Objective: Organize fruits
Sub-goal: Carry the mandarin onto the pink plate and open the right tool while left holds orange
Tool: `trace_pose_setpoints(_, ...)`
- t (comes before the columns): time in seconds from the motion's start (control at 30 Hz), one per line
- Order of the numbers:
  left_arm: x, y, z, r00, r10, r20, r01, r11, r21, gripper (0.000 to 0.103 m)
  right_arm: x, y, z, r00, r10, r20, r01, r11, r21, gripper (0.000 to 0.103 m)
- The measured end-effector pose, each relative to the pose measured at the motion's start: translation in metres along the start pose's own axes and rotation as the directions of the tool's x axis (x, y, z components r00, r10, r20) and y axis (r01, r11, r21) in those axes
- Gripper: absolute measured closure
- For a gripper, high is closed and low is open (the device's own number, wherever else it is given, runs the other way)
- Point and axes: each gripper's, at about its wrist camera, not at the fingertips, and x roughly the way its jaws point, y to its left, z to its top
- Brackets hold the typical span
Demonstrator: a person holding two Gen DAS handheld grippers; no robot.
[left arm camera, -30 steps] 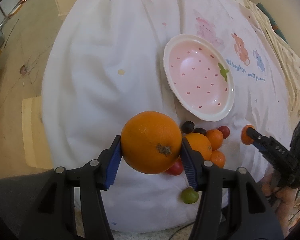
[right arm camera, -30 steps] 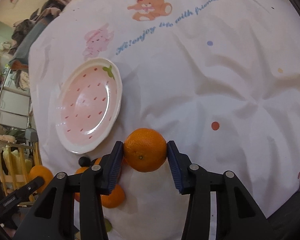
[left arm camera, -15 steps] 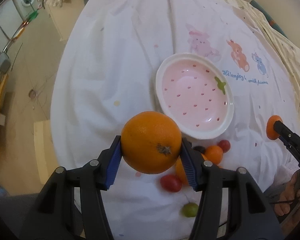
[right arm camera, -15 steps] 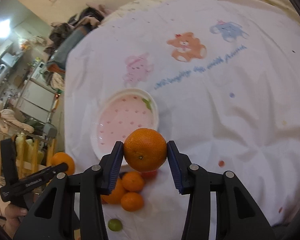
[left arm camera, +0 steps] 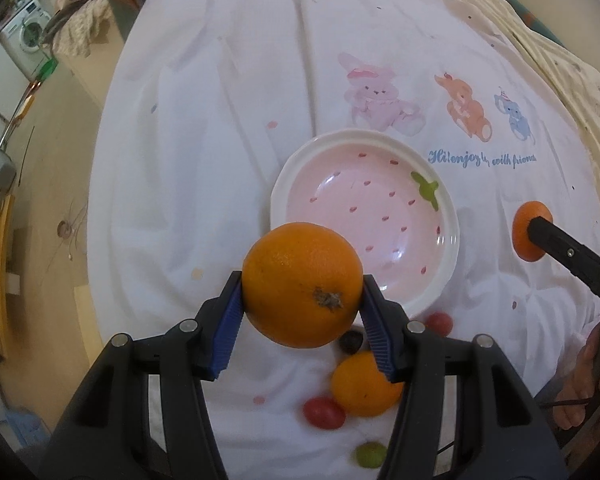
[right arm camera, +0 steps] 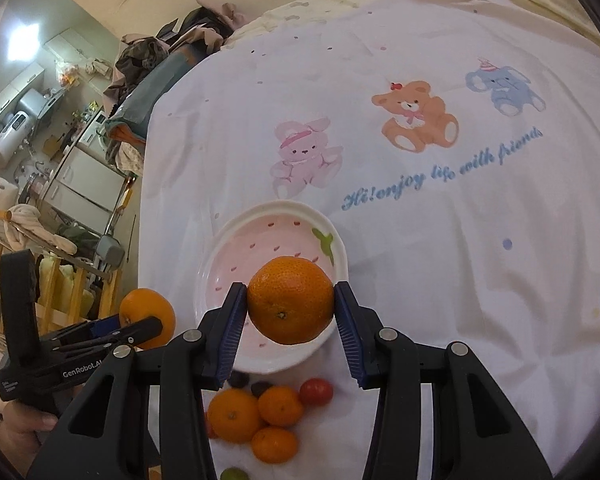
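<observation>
L gripper [left arm camera: 302,312] pinches large orange [left arm camera: 302,284] btwn blue pads, held above near rim of pink plate [left arm camera: 454,236]. R gripper [right arm camera: 290,314] pinches mandarin [right arm camera: 290,300] over plate. Loose fruit pile [right arm camera: 256,416] on white cloth [right arm camera: 440,260], just beside plate.

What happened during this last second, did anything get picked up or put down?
Nothing was picked up or put down. Both hand-held tools rose and drew back from the white cartoon-print cloth, so more of it and the room shows. The left tool keeps its large orange; the right tool keeps its smaller mandarin. The pink strawberry-pattern plate stays empty, and the loose fruit pile below it is unmoved.
</observation>
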Motion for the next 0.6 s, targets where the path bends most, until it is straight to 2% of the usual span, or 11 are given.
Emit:
trace_pose_setpoints(0.33, 0.022, 0.004, 0.021, 1.000, 0.000, -0.014, 0.000, 1.000, -0.001, 0.051, 0.034, 0.009, 0.025, 0.999, -0.009, -0.032, 0.007, 0.998, -0.062, 0.057)
trace_pose_setpoints(0.6, 0.038, 0.013, 0.026, 0.999, -0.022, -0.029, 0.022, 0.999, -0.029, 0.051, 0.080, 0.013, 0.036, 0.994, -0.018, -0.107, 0.006, 0.994, -0.106, 0.057)
